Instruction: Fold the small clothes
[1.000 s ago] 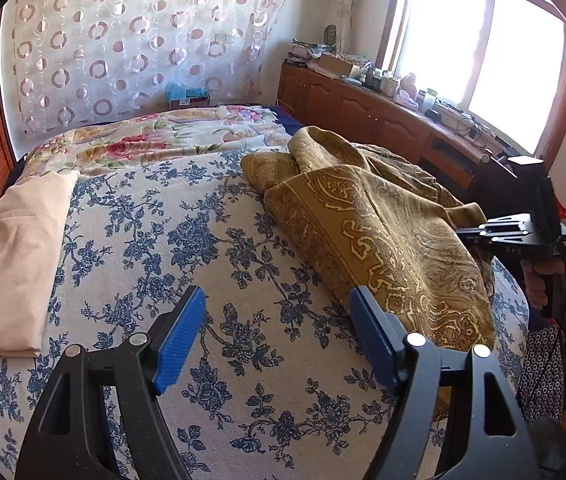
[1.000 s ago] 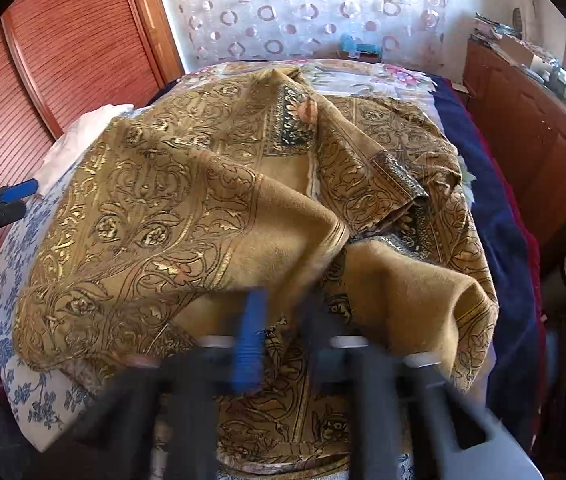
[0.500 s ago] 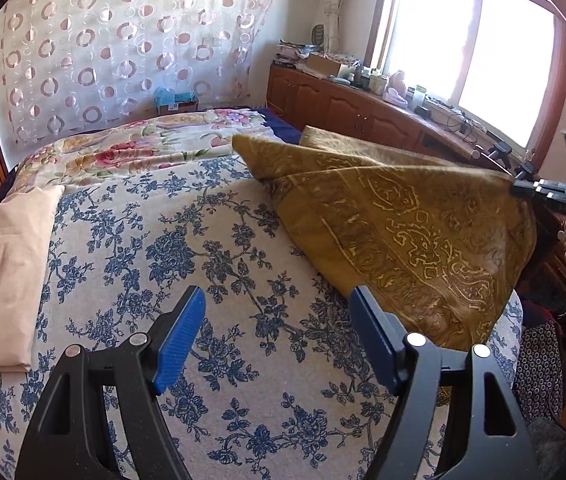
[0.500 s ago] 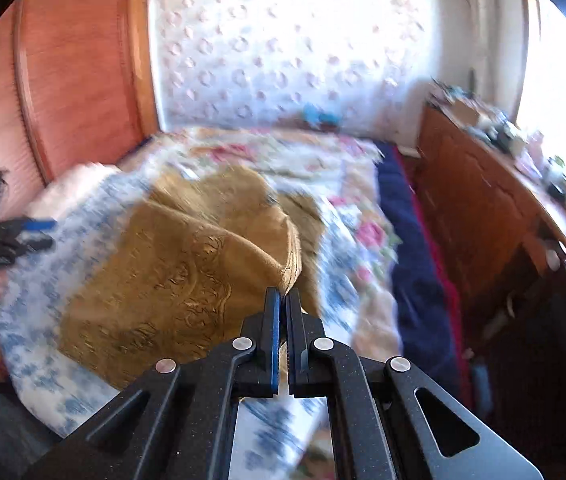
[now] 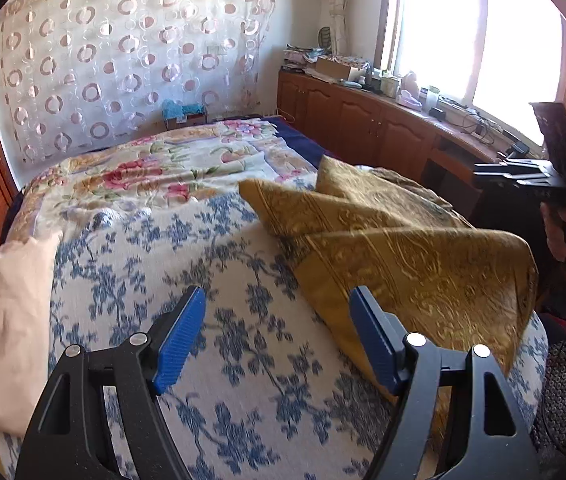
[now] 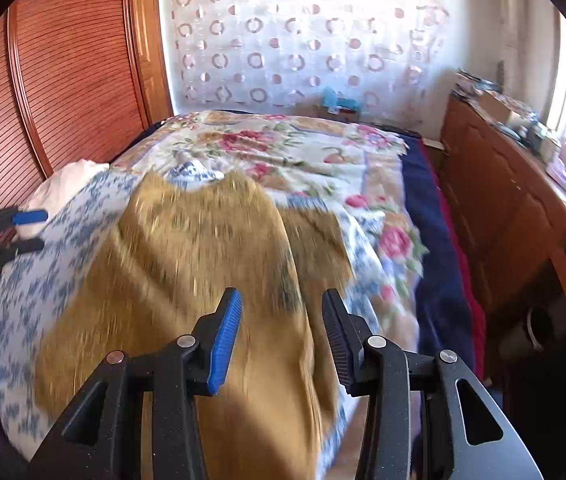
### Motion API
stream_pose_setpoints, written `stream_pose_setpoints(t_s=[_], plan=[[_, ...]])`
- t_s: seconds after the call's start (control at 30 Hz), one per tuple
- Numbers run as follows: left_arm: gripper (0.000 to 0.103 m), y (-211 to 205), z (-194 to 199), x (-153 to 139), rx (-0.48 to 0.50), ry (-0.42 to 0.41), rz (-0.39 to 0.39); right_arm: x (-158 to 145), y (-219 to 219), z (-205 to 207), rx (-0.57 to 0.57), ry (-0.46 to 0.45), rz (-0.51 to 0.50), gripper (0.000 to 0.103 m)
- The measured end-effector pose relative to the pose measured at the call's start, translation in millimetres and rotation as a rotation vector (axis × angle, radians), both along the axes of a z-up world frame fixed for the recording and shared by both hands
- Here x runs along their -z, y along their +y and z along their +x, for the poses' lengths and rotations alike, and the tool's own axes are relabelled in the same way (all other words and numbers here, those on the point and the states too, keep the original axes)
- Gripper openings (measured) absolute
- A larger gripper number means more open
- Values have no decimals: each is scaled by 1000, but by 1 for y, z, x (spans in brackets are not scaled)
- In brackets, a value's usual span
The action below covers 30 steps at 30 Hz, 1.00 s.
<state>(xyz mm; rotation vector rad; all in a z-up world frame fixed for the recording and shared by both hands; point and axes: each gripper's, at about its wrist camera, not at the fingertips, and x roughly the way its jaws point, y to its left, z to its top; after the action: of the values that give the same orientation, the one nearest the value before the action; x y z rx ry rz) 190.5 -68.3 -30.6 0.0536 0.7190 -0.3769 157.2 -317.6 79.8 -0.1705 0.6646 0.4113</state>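
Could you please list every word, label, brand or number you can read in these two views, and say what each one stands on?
No text can be read in either view.
Cardboard box on the wooden cabinet: any print is too small to read.
Small box at the head of the bed: its label is too blurred to read.
Containers by the window: too small and washed out by glare.

Daylight floods in from the blown-out window [image 5: 479, 40] on my right; my right view smears the gold cloth [image 6: 203, 260], and both views bend at their dark edges.
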Motion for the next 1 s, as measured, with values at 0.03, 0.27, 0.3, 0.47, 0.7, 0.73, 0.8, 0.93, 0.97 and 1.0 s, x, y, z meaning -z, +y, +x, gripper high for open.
stream_pose_setpoints(t_s=[0.03,0.27,0.3,0.47,0.7,0.73,0.8,0.93,0.97,1.0], plan=[[75,-2,5,-1,-2,-9,6,1,10,14,-6,8,-2,44],[75,-15,36,-1,8,-15,14,34,75,113,-70,109,-32,44],[75,-17,40,0,10,-12,12,39,77,123,-74,133,-35,44],[75,-19,56,8,12,13,9,64,91,160,-133,224,-74,44],[75,-18,74,20,-5,37,19,46,82,151,-214,138,42,2],[75,-18,76,20,-8,35,18,38,77,143,-202,92,52,2],[75,-18,80,20,-19,30,9,20,66,123,-172,-7,77,2],[75,-18,92,20,-31,39,-10,-8,35,100,39,-158,68,2],[75,-19,94,19,-31,39,-10,-8,26,99,87,-158,56,2],[75,-20,97,19,-27,36,-10,-4,20,101,105,-129,44,2]])
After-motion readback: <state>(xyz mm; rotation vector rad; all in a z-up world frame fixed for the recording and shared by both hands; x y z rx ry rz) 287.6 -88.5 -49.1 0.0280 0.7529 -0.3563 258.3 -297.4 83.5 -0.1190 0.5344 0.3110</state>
